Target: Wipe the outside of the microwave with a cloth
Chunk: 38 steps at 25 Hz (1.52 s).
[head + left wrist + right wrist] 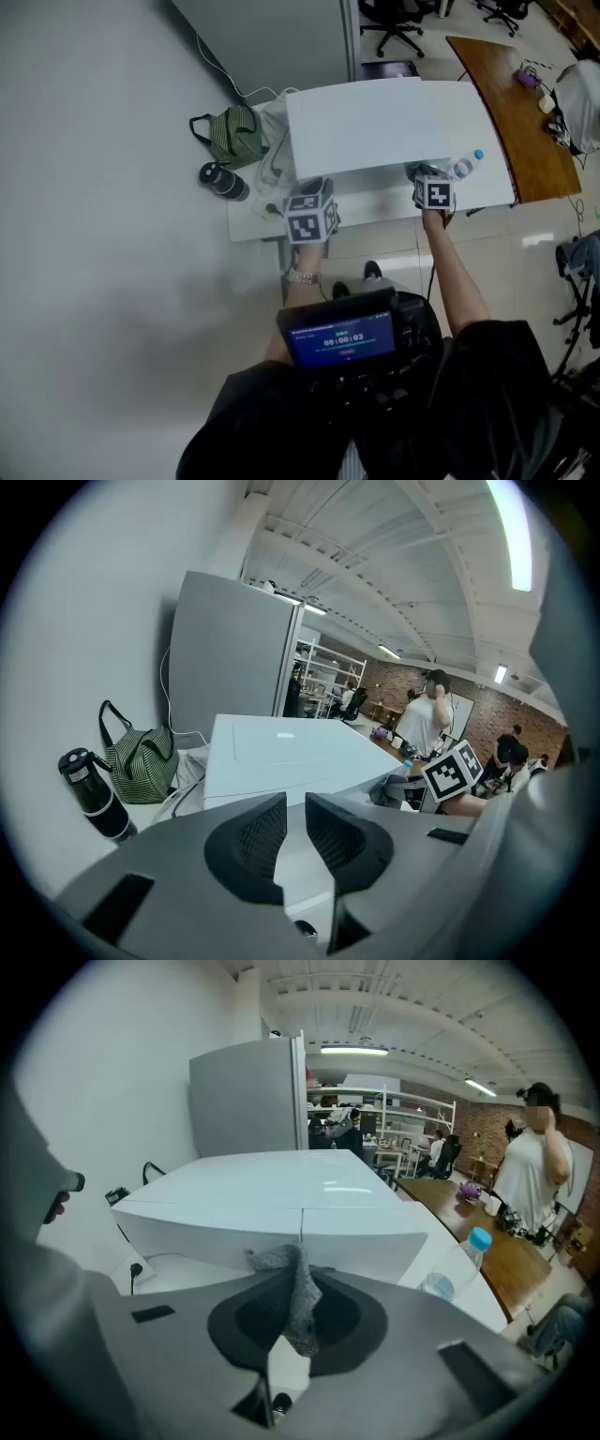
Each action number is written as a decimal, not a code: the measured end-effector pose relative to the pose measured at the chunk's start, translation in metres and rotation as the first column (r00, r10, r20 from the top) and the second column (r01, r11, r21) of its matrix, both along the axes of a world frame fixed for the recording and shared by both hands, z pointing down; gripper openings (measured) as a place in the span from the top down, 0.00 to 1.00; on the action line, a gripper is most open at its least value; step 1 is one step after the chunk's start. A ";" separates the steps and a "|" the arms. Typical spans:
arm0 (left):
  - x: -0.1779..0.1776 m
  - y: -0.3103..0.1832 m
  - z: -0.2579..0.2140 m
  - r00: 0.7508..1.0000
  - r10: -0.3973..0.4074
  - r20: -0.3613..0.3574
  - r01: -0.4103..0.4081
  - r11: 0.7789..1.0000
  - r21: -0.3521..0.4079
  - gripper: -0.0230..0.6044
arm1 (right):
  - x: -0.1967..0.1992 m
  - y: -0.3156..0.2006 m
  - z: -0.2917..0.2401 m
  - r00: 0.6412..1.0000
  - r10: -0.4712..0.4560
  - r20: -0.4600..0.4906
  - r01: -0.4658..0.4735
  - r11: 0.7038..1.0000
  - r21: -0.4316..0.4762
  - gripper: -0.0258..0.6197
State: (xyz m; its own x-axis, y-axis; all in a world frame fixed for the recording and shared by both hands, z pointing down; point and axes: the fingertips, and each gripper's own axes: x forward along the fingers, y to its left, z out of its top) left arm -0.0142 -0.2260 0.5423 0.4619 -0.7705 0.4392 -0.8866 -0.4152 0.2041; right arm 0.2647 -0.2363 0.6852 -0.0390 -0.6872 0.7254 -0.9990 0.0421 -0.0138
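The microwave sits white and closed on the white table, its back toward the grey cabinet, and both of your grippers are held low along its front edge. Your right gripper is clenched on the grey cloth, which stands bunched up between the jaws just in front of the microwave's front right part; whether the cloth touches the casing cannot be told. Your left gripper is released, its jaws a narrow gap apart with nothing between them, facing the front left corner. A clear water bottle with a blue cap stands just beside the microwave on your right. On your left, a green striped bag and a black flask stand near the wall.
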 end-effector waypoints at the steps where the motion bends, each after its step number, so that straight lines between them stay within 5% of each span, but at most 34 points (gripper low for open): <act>1: -0.004 0.001 -0.001 1.000 -0.008 0.000 0.008 1.000 0.002 0.88 | -0.003 0.001 0.000 1.000 -0.002 0.005 0.002 1.000 0.003 0.91; 4: -0.019 0.003 -0.004 0.999 -0.040 0.000 0.040 0.999 0.006 0.88 | -0.031 0.006 -0.007 0.999 -0.041 0.028 0.041 0.999 0.029 0.91; 8: -0.053 0.010 -0.006 0.993 -0.118 0.006 0.118 0.993 0.010 0.88 | -0.135 0.012 -0.012 0.970 -0.233 0.066 0.228 0.971 0.076 0.91; 13: -0.093 0.026 -0.006 0.976 -0.217 0.016 0.217 0.976 0.012 0.88 | -0.288 0.024 0.003 0.840 -0.536 0.089 0.528 0.844 0.097 0.91; 18: -0.118 0.040 -0.005 0.959 -0.281 0.025 0.281 0.960 0.011 0.88 | -0.350 0.012 0.015 0.761 -0.646 0.066 0.641 0.763 0.080 0.91; 24: -0.128 0.043 0.002 0.951 -0.307 0.029 0.308 0.951 -0.004 0.88 | -0.296 -0.004 0.021 0.816 -0.572 0.079 0.570 0.820 0.045 0.91; 28: -0.110 0.032 0.005 0.963 -0.269 0.018 0.269 0.963 -0.012 0.88 | -0.243 -0.004 0.023 0.829 -0.555 0.064 0.555 0.832 0.026 0.91; 34: -0.056 0.008 -0.004 0.988 -0.157 -0.009 0.157 0.988 0.008 0.88 | -0.103 -0.005 0.044 0.936 -0.353 -0.020 0.352 0.935 -0.044 0.91; 38: -0.032 0.000 -0.005 0.994 -0.104 -0.014 0.104 0.994 0.015 0.88 | -0.046 -0.008 0.045 0.957 -0.281 -0.069 0.277 0.959 -0.056 0.91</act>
